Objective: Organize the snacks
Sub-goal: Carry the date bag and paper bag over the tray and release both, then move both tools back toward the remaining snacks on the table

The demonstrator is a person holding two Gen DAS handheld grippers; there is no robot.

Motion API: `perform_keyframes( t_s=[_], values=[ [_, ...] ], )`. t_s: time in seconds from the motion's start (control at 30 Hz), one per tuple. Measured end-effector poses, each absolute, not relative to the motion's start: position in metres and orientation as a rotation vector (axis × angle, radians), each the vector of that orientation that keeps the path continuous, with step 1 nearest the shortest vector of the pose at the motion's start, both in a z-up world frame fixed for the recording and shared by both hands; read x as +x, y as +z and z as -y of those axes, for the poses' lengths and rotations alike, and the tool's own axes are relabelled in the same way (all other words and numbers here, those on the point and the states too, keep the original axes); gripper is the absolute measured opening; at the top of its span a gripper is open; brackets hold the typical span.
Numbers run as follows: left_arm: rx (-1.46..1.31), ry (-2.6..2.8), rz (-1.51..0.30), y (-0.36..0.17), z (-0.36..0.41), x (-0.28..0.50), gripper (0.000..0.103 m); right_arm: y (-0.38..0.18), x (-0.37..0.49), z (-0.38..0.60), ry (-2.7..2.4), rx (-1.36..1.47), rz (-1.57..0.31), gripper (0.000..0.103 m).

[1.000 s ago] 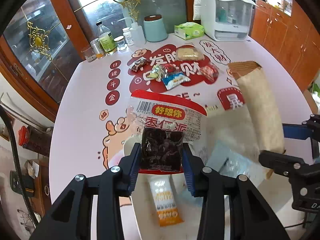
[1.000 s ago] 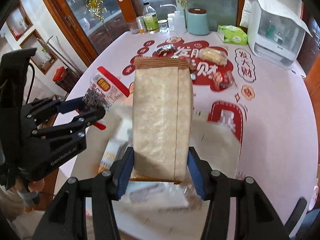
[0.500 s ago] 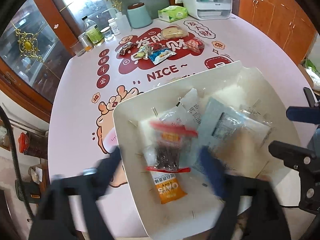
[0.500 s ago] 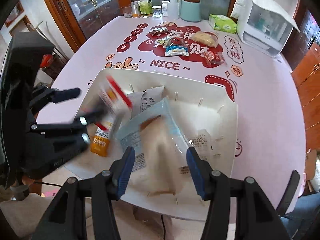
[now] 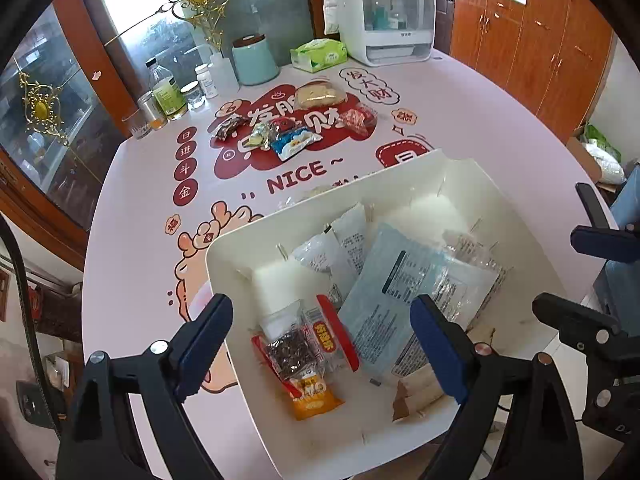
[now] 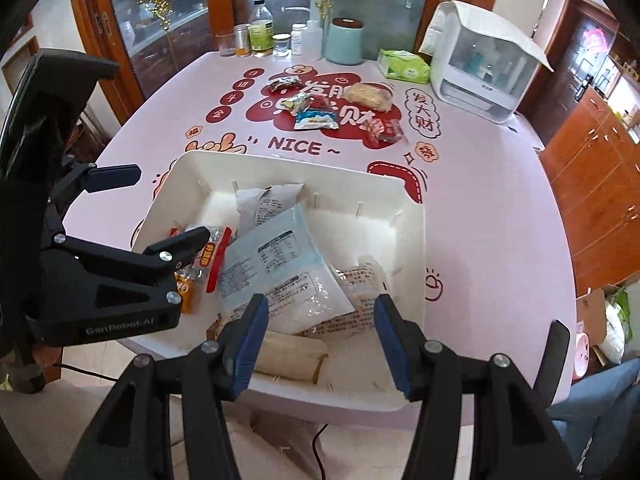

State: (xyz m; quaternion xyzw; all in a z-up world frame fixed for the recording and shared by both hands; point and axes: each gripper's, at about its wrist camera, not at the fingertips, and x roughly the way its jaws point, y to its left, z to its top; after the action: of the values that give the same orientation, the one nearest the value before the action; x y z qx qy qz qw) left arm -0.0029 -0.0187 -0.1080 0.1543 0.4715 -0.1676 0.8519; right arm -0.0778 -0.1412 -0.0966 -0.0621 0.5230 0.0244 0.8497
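brown packet (image 6: 290, 354) half hidden under blue packet (image 6: 276, 270), perhaps bread; left gripper (image 5: 322, 346) wide, right gripper (image 6: 318, 338) empty, parted.

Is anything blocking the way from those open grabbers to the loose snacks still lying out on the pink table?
Nothing tall. Both the left gripper and right gripper hang open over the white bin, whose far wall lies between them and the loose snacks. Beyond it is bare tabletop.

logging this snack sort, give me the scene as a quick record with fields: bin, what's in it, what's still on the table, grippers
bin: white bin at the near table edge
in bin: pale blue packet, red-edged date pack, orange bar, brown paper bag
still on table: blue snack packet, red candy pack, bread bun
left gripper: open, empty
right gripper: open, empty
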Motion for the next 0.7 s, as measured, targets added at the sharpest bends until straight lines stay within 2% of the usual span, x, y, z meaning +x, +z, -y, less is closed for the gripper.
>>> perform_keyframes(
  t_s=[0.27,0.43,0.7],
  values=[
    [0.32,-0.322,-0.917,-0.097,0.011,-0.005,0.089,-0.091,-0.076,0.137,0.068,-0.123,-1.075,0.055],
    [0.318,-0.321,-0.891,-0.088,0.004,-0.008,0.084,-0.089,-0.072,0.136,0.106,-0.105,-1.059,0.055],
    [0.252,-0.304,-0.88,-0.073,-0.007,-0.007,0.083,-0.09,-0.058,0.14,0.177,-0.05,-1.055,0.055]
  ],
)
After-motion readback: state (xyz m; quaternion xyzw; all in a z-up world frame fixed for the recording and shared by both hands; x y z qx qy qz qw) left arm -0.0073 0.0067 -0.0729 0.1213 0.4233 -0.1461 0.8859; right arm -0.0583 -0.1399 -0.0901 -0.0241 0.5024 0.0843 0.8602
